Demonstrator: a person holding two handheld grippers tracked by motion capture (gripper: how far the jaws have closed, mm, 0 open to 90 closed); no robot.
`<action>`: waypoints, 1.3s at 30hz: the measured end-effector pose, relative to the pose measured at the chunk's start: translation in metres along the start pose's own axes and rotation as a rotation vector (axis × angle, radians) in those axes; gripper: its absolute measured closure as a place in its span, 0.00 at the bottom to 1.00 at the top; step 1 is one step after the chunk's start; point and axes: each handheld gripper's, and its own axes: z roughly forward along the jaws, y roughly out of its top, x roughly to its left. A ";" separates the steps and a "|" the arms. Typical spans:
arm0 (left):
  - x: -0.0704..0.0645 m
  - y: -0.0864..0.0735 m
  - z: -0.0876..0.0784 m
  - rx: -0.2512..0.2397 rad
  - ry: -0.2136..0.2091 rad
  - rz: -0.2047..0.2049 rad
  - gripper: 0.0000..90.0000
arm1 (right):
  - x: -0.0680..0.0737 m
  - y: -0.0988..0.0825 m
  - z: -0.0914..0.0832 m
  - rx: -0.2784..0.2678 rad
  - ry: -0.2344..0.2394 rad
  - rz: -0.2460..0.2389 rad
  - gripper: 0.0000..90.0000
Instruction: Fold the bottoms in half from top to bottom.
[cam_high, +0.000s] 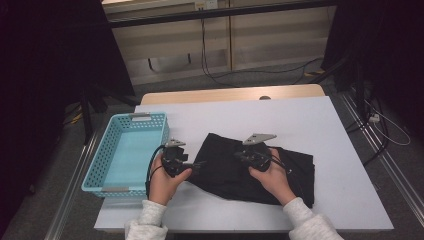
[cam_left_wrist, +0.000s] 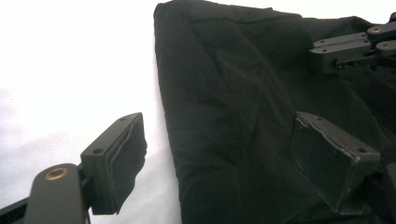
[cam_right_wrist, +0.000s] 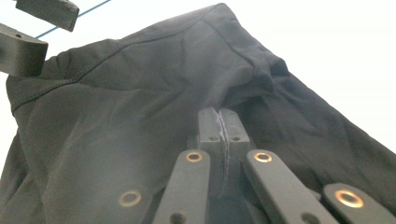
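I see a black cloth (cam_high: 260, 170) lying crumpled on the white table (cam_high: 325, 130), a little toward 4 o'clock from the table's middle. A blue basket (cam_high: 107, 172) sits at the table's 9 o'clock edge, apart from the cloth.

My left gripper (cam_high: 196, 164) is at the cloth's 9 o'clock edge, between basket and cloth. Its jaws stand wide apart. In the left gripper view (cam_left_wrist: 219, 158) one pad is over bare table and the other over the cloth (cam_left_wrist: 243, 107), with the cloth's edge running between them. Neither pad presses on the fabric, so this claw is open and holds nothing.

My right gripper (cam_high: 240, 156) is over the middle of the cloth, its tip toward 9 o'clock, facing the left one. In the right gripper view (cam_right_wrist: 219, 126) the two pads meet flat against each other, so this claw is closed. The cloth (cam_right_wrist: 116, 107) bunches into a fold right at the tips. Whether a pinch of fabric sits between the pads I cannot tell, as the seam between them looks tight and dark against dark fabric.

In that same view the left gripper's jaws (cam_right_wrist: 32, 32) show at 10 o'clock, just past the cloth's corner.
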 end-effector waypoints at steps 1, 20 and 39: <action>0.000 0.000 0.000 0.002 0.001 0.001 0.21 | -0.002 0.000 -0.002 -0.006 -0.001 0.004 1.00; 0.000 0.002 -0.001 0.001 0.000 0.006 0.20 | -0.011 -0.003 -0.024 -0.021 -0.019 0.020 1.00; -0.001 0.004 -0.001 -0.002 -0.001 0.009 0.20 | -0.017 -0.011 -0.038 -0.017 -0.036 0.027 1.00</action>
